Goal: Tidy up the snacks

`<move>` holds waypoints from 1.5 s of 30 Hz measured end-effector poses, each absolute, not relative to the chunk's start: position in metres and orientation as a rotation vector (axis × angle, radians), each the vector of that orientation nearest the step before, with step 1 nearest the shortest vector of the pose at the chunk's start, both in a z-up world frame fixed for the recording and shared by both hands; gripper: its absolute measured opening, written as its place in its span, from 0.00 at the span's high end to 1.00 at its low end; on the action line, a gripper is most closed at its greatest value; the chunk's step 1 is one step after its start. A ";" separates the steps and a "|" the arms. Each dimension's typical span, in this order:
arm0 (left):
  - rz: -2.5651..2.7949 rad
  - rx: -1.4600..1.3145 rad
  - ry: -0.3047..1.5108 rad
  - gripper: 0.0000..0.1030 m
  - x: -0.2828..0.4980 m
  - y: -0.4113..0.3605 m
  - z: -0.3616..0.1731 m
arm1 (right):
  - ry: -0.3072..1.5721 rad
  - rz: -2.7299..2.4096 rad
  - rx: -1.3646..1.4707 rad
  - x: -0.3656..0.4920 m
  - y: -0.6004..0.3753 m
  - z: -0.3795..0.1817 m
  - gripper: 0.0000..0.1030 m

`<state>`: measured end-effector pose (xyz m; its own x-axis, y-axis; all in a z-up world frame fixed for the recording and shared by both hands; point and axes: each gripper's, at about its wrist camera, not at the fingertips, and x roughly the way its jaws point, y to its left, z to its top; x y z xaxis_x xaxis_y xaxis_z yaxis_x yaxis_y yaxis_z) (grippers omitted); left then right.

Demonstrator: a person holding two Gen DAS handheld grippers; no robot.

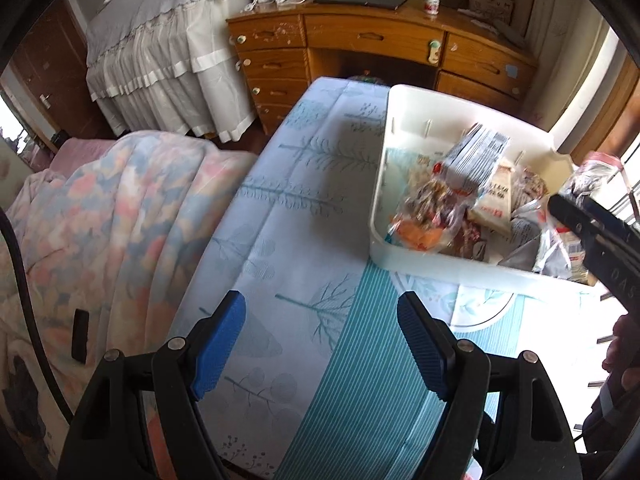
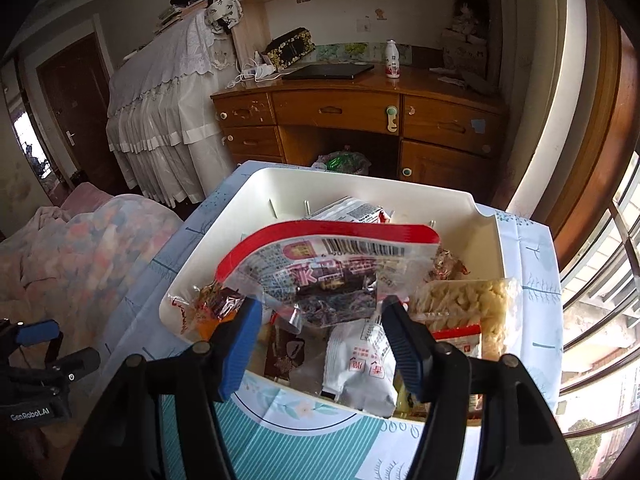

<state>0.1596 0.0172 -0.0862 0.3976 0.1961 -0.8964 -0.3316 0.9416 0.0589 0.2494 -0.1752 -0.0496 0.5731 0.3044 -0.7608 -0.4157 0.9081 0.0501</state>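
Right gripper (image 2: 318,326) over near edge of white bin (image 2: 486,236), jaws apart around bottom corner of red-rimmed snack pouch (image 2: 328,264); pad contact unclear, probably being dropped in. Left gripper (image 1: 322,346) wide, empty, above tablecloth (image 1: 288,240) left of bin. Bin crowded: white packet (image 2: 360,368), pale crisps bag (image 2: 464,304). Wooden desk (image 2: 340,108) behind bin.

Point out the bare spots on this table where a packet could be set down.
Bare cloth lies left of the white bin, toward the quilt, and under the left claw. The bin's far-left corner shows floor. The rest is piled with snack packets.
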 end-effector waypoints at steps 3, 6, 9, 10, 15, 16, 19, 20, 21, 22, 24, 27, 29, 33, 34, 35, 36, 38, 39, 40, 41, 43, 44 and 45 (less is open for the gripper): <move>0.297 -0.138 1.089 0.25 0.165 0.016 -0.075 | 0.871 0.417 -0.138 0.245 -0.177 -0.046 0.29; 0.235 -0.150 1.056 0.25 0.167 0.017 -0.061 | 0.874 0.397 -0.147 0.239 -0.181 -0.040 0.24; 0.174 -0.162 1.030 0.25 0.169 0.021 -0.049 | 0.854 0.364 -0.137 0.230 -0.187 -0.029 0.16; 0.160 -0.159 1.025 0.25 0.170 0.022 -0.046 | 0.835 0.351 -0.131 0.225 -0.190 -0.024 0.13; 0.095 -0.158 0.994 0.25 0.161 0.032 -0.029 | 0.807 0.261 -0.142 0.217 -0.196 -0.008 0.09; 0.080 -0.159 0.995 0.25 0.157 0.035 -0.027 | 0.806 0.249 -0.124 0.214 -0.198 -0.005 0.09; 0.023 -0.163 0.998 0.25 0.142 0.041 -0.022 | 0.813 0.215 -0.078 0.202 -0.204 0.002 0.08; -0.002 -0.162 1.001 0.25 0.136 0.042 -0.021 | 0.818 0.198 -0.076 0.195 -0.206 0.002 0.07; -0.020 -0.161 1.003 0.25 0.131 0.043 -0.019 | 0.826 0.176 -0.077 0.189 -0.208 0.003 0.07; -0.039 -0.160 1.005 0.25 0.126 0.043 -0.018 | 0.843 0.150 -0.075 0.182 -0.210 0.003 0.07; -0.066 -0.144 1.010 0.25 0.114 0.042 -0.014 | 0.885 0.123 -0.057 0.169 -0.214 0.002 0.07; -0.064 -0.116 1.012 0.25 0.096 0.034 -0.005 | 0.946 0.107 -0.026 0.144 -0.223 0.002 0.07; -0.068 -0.108 1.013 0.25 0.087 0.028 0.002 | 0.985 0.097 -0.011 0.127 -0.229 0.004 0.07; -0.062 -0.104 1.055 0.24 0.073 0.008 0.016 | 1.054 0.102 0.023 0.093 -0.237 0.016 0.07; -0.075 -0.115 1.060 0.20 0.071 0.004 0.020 | 1.072 0.101 0.021 0.084 -0.238 0.020 0.07; -0.093 -0.117 1.058 0.15 0.067 -0.004 0.025 | 1.086 0.089 0.016 0.075 -0.239 0.026 0.07; -0.096 -0.110 1.050 0.14 0.064 -0.010 0.028 | 1.093 0.083 0.015 0.068 -0.239 0.033 0.07; -0.091 -0.057 1.024 0.14 0.060 -0.027 0.035 | 1.107 0.098 0.032 0.053 -0.238 0.046 0.07; -0.096 -0.051 1.015 0.14 0.058 -0.034 0.037 | 1.103 0.110 0.044 0.048 -0.237 0.052 0.07; -0.099 -0.061 1.009 0.13 0.056 -0.039 0.039 | 1.100 0.118 0.050 0.042 -0.236 0.058 0.07; -0.098 -0.082 1.003 0.13 0.055 -0.042 0.040 | 1.098 0.120 0.046 0.038 -0.234 0.063 0.07; -0.070 -0.104 0.994 0.10 0.049 -0.045 0.040 | 1.068 0.116 0.043 0.030 -0.230 0.071 0.07; -0.042 -0.098 0.990 0.09 0.046 -0.047 0.041 | 1.050 0.110 0.044 0.026 -0.229 0.074 0.07; -0.021 -0.093 0.986 0.09 0.044 -0.046 0.041 | 1.031 0.106 0.047 0.023 -0.229 0.076 0.07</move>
